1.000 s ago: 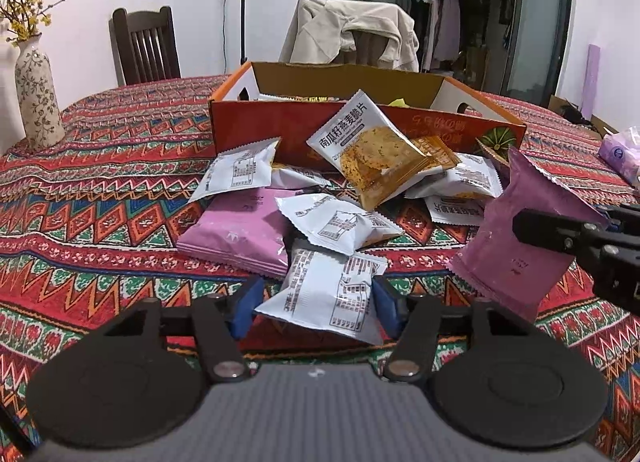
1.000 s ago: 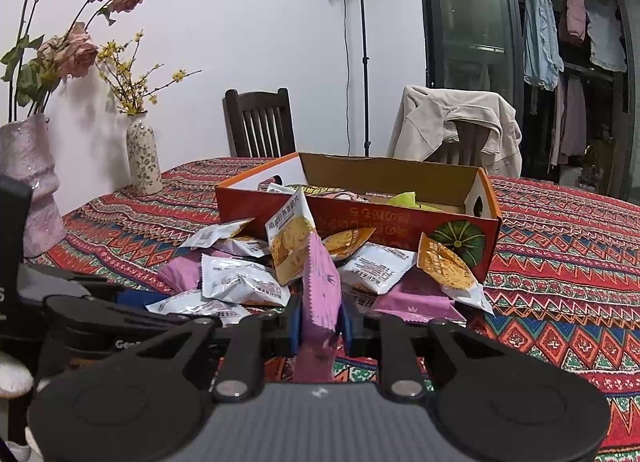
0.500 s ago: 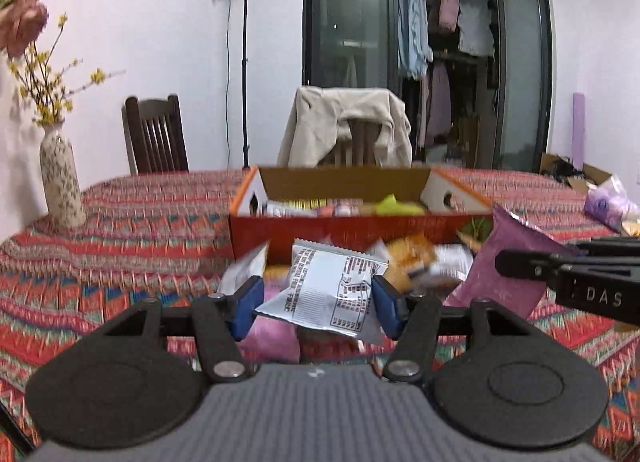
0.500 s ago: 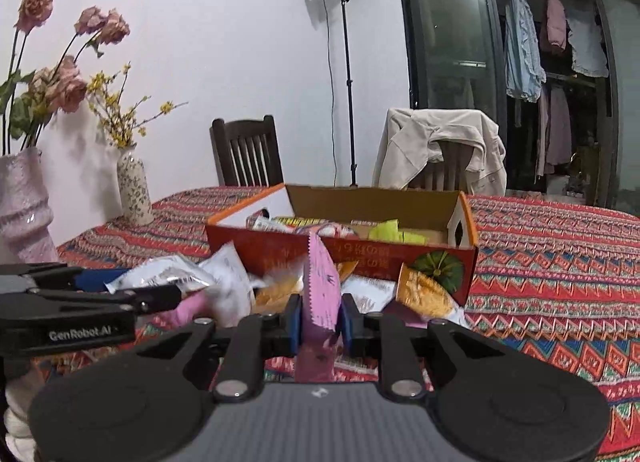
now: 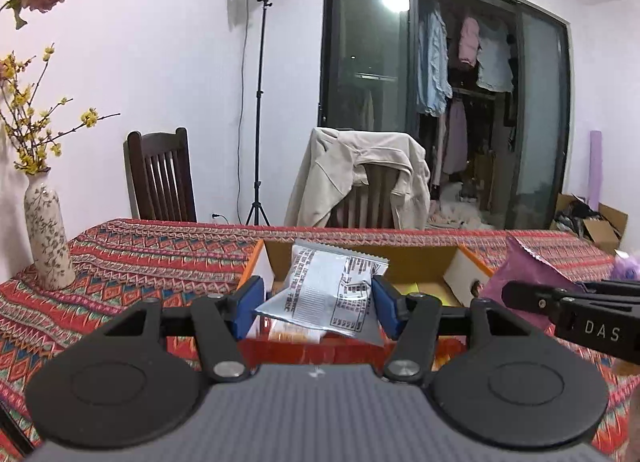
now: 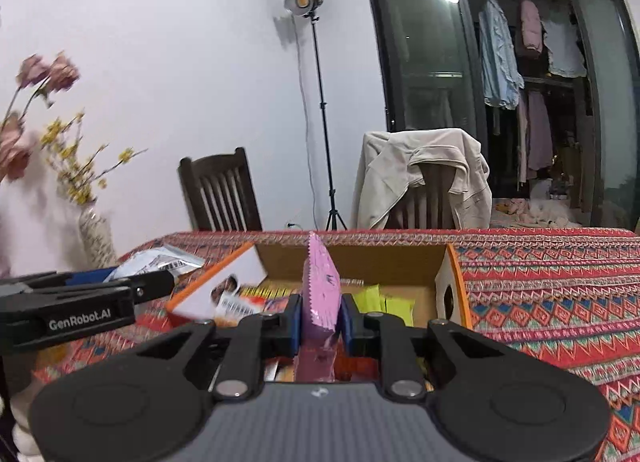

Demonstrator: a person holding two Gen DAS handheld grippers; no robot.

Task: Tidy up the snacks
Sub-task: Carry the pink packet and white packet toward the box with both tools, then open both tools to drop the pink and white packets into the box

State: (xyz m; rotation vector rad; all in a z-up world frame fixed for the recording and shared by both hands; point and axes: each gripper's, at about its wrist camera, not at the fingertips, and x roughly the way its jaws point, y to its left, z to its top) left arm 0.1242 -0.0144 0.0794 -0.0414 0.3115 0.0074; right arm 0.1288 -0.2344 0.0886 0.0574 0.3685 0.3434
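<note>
Both grippers clamp packets: left gripper (image 5: 318,306) silver packet (image 5: 328,294), right gripper (image 6: 320,320) pink packet (image 6: 320,290)

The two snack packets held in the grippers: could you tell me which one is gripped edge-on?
The pink packet in the right gripper, standing thin and upright; the silver-white packet in the left gripper lies broad and flat.

Ahead of both sets of jaws the cardboard box (image 6: 352,262) stands open-topped, its right-hand bay apparently half free behind yellow packets (image 6: 384,302), side flaps (image 6: 454,286) narrowing entry, left gripper (image 6: 120,286) crowding the right's left flank.
</note>
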